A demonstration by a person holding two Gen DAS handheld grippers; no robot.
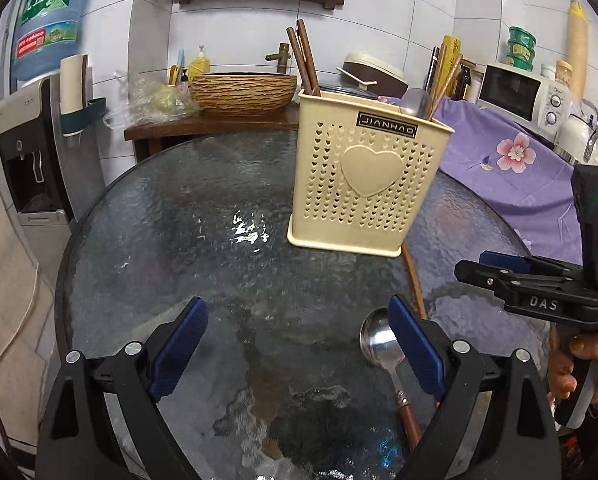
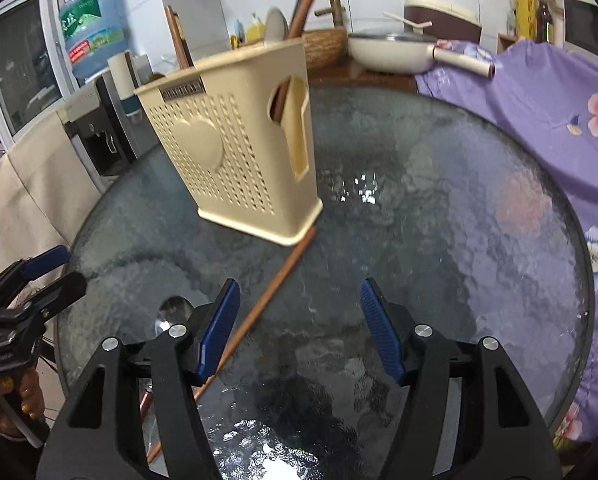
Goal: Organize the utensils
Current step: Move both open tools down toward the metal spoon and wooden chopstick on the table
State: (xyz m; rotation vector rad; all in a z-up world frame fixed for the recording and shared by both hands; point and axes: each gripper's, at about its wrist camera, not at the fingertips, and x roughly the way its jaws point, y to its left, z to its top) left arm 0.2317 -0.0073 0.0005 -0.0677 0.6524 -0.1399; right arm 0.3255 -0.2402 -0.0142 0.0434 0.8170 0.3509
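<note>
Left hand-held gripper (image 1: 299, 350) hangs spread wide and empty over the glass counter (image 1: 159, 220); the spoon (image 1: 383, 356) lies flat just inside its right-hand pad, untouched. Right hand-held gripper (image 2: 299, 328) is also parted and holds nothing, with 1 chopstick (image 2: 275, 284) lying near its left pad. The spoon's bowl points toward the cream utensil holder (image 1: 363, 176), its wooden handle back toward the camera. Polished steel on glass is likely slippery and light; the stiff wooden handle looks the safer grip. The chopstick runs diagonally, its far tip at the holder's base.
</note>
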